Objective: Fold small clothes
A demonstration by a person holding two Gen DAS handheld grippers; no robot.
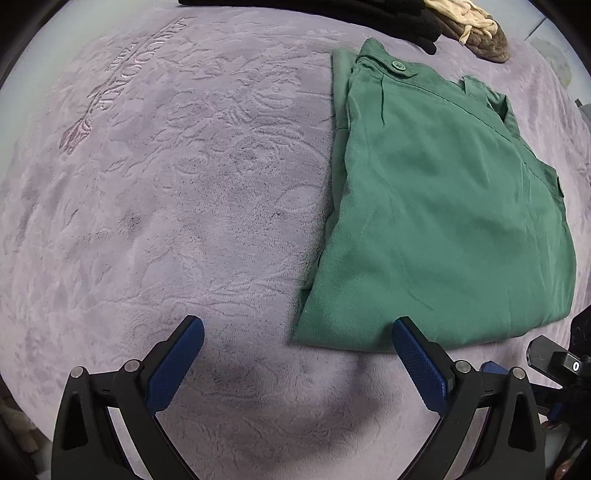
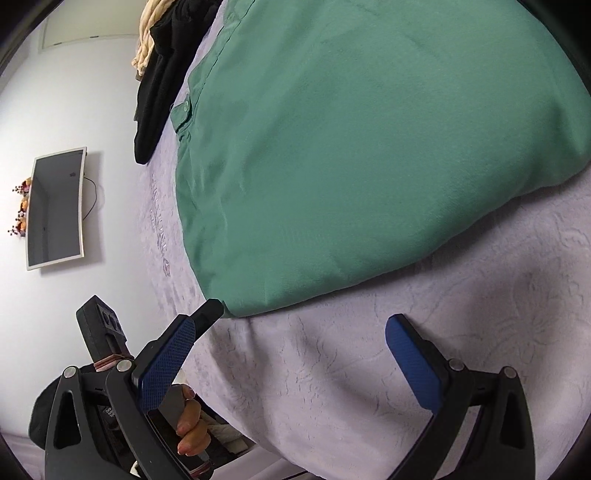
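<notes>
Since the green shorts [image 1: 436,206] already lie as a flat, layered rectangle on the purple blanket [image 1: 166,192], I'd say this piece is mostly folded. You can see the waistband with its button up at 12 o'clock and stacked edges along the 9 o'clock side, so at least one fold looks done. Whether it gets one more fold in half, or just gets moved aside, I can't tell from this.

Left gripper [image 1: 297,332] hovers over the blanket with its fingers spread wide and nothing between them; the shorts sit at its 1 o'clock, the near hem just beside the right-side finger. Right gripper [image 2: 290,325] is spread wide too, holding nothing, with the shorts [image 2: 369,147] filling the view from 11 to 2 o'clock and the near corner close to its left finger.

Further out, a dark garment [image 1: 369,14] and a beige-brown one [image 1: 469,29] sit at 12 o'clock past the shorts, so more clothes probably wait. A TV [image 2: 55,210] hangs on the wall.
</notes>
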